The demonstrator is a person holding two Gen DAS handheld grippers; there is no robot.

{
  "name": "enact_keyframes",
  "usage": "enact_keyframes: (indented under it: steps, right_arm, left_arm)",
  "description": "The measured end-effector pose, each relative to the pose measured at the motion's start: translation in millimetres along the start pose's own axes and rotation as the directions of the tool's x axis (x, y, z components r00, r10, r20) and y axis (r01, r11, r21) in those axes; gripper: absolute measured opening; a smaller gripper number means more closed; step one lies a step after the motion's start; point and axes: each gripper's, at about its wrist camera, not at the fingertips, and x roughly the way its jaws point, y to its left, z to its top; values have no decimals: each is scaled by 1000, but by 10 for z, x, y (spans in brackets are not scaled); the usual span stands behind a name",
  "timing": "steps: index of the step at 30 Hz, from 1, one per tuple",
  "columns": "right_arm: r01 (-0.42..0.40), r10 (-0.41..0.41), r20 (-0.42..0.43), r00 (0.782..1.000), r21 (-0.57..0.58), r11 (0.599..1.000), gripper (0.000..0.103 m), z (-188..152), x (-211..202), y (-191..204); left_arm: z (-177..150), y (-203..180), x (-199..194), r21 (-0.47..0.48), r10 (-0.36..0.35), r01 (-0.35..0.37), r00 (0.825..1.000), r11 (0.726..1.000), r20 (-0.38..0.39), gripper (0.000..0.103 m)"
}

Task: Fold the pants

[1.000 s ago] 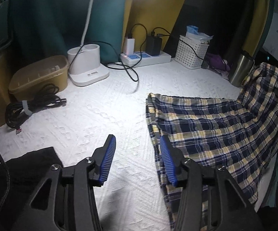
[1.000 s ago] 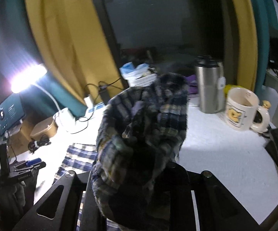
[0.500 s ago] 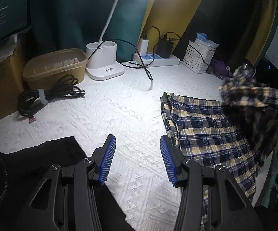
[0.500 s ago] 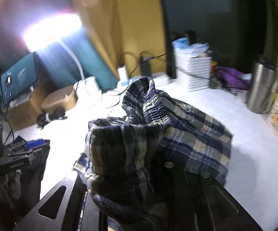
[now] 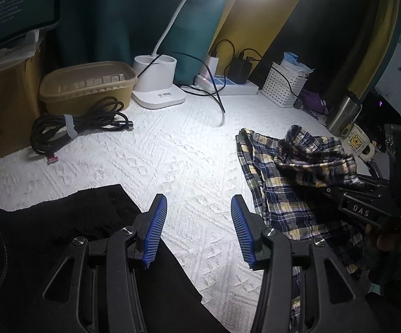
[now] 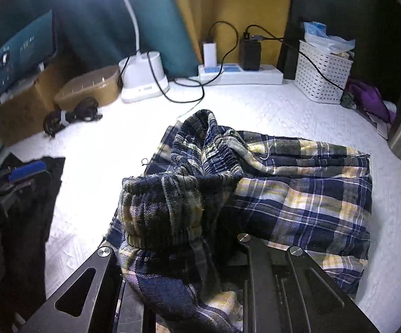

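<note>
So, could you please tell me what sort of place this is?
Probably a home desk or bedside corner, not a lab: a white desk lamp, a power strip with chargers, and a cartoon mug sit around the plaid pants on a white textured cloth.

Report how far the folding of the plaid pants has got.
Done: the blue and yellow plaid pants lie doubled on the white textured cloth, one layer over another. In hand: the right gripper grips the bunched elastic waistband above them. Left: laying it flat and smoothing it; the left gripper hangs open, empty.
</note>
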Motion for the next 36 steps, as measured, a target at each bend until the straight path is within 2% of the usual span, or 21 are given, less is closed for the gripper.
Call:
enact_keyframes:
  steps: [1, 2, 4, 5, 6, 12, 17, 23, 27, 30, 36]
  right_arm:
    - [15, -15, -8, 1000, -10, 1000, 20, -11, 6, 37]
    - [23, -24, -9, 1000, -17, 1000, 25, -13, 7, 59]
    - [22, -22, -9, 1000, -27, 999, 56, -44, -25, 99]
    - [10, -10, -8, 1000, -29, 1000, 89, -58, -45, 128]
    - [-6, 5, -6, 1000, -33, 999, 103, -71, -65, 159]
    - [-39, 41, 13, 999, -87, 995, 103, -160, -230, 405]
    - [-24, 26, 49, 998, -53, 998, 103, -278, -418, 293]
    - [40, -47, 103, 994, 62, 997, 103, -433, -728, -211]
    - [95, -115, 127, 985, 158, 983, 103, -591, -929, -680]
    - [118, -148, 123, 981, 224, 968, 103, -733, -996, -1017]
    - [104, -136, 97, 986, 284, 953, 103, -1006, -940, -1479]
  left_arm:
    - [-3, 6, 1, -2, -5, 5, 1000, 1000, 0, 48]
    - [-4, 8, 1, -2, -9, 9, 1000, 1000, -1, 48]
    - [0, 10, -8, -7, -18, 18, 1000, 1000, 0, 48]
    - [-2, 12, -16, -9, -22, 22, 1000, 1000, 2, 48]
    - [-3, 10, -23, -9, -26, 26, 1000, 1000, 4, 48]
    - [-29, -50, -93, 14, -33, 32, 999, 999, 10, 48]
    - [-39, -141, -126, 30, -30, 29, 1000, 999, 9, 48]
    - [9, -504, -98, 86, -51, 51, 999, 995, 4, 48]
    - [27, -865, -49, 153, -88, 88, 996, 984, -5, 48]
    - [3, -1140, 91, 190, -118, 123, 992, 974, -40, 48]
    - [-86, -1441, 446, 223, -107, 126, 990, 967, -95, 48]
